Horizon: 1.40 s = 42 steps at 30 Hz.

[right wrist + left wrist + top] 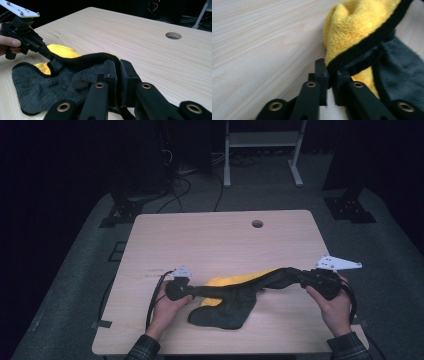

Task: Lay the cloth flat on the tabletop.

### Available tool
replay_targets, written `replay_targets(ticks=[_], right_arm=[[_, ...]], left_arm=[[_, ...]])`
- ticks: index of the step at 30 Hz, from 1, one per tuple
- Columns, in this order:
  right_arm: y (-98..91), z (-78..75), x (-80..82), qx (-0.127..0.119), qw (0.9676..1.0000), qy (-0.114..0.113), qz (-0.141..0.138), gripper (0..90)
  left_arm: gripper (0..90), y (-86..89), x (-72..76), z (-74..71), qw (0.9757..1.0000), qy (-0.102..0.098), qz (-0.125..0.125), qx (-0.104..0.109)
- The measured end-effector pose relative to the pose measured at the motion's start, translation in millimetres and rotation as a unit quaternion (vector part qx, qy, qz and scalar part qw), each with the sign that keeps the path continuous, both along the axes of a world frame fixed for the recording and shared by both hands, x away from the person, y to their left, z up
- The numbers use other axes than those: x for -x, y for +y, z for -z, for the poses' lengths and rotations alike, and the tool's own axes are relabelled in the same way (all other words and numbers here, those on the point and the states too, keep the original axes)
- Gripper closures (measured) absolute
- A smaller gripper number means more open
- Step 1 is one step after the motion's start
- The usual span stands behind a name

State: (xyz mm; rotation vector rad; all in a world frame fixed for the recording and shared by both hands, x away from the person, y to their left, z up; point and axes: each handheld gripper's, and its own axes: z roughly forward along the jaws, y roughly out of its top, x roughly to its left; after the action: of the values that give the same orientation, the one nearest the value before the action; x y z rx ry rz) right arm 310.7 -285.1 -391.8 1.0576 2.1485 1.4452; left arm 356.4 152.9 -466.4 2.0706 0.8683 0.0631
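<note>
A cloth (227, 312), yellow on one side and dark grey on the other with a black hem, hangs stretched between my two grippers just above the wooden table (220, 240). Its lower part rests on the tabletop. The left gripper (192, 292) is shut on the black hem at the cloth's left end; in the left gripper view the hem (362, 45) runs straight into the closed jaws (331, 75). The right gripper (289, 273) is shut on the hem at the right end, where the dark fabric (50, 85) is pinched between its jaws (119, 68). The left gripper (46, 53) also appears far left in the right gripper view.
A round cable hole (257, 224) sits near the table's far edge. Beyond the table, a white metal frame (262, 140), dark stand bases (350, 207) and cables (185, 185) lie on the grey floor. Bare tabletop stretches behind the cloth.
</note>
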Motion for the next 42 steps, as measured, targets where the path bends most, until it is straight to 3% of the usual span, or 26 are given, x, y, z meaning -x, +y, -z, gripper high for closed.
replay_targets(ticks=[2,6,15,21,27,35,42], right_arm=[[-1.0,-2.0,1.0,0.001,1.0,-0.003,-0.001,83.7],[-3.8,-8.9,3.5,-0.002,1.0,-0.009,-0.002,83.7],[-1.4,-33.6,8.2,0.005,0.999,-0.042,-0.016,83.8],[-0.4,-59.9,17.6,0.006,0.9969,-0.073,-0.029,83.9],[2.1,-84.6,32.4,0.003,0.9938,-0.104,-0.041,84.0],[3.4,-105.2,46.3,0.003,0.9901,-0.132,-0.05,84.1],[2.5,-117.1,63.0,0.003,0.9878,-0.145,-0.057,84.1]], left_arm=[[85.1,3.8,0.6,-9.2,0.9999,-0.016,0.0,-0.001],[85.3,14.4,3.2,-30.4,0.9983,-0.053,-0.014,0.022],[85.6,27.0,12.2,-71.1,0.9926,-0.105,-0.018,0.058],[85.7,35.5,22.1,-102.3,0.9866,-0.141,-0.019,0.079],[85.7,42.5,37.5,-134.4,0.9789,-0.18,-0.015,0.096],[85.7,46.6,52.4,-163.6,0.9705,-0.216,-0.009,0.106],[85.8,48.0,69.7,-176.1,0.9674,-0.227,0.001,0.112]])
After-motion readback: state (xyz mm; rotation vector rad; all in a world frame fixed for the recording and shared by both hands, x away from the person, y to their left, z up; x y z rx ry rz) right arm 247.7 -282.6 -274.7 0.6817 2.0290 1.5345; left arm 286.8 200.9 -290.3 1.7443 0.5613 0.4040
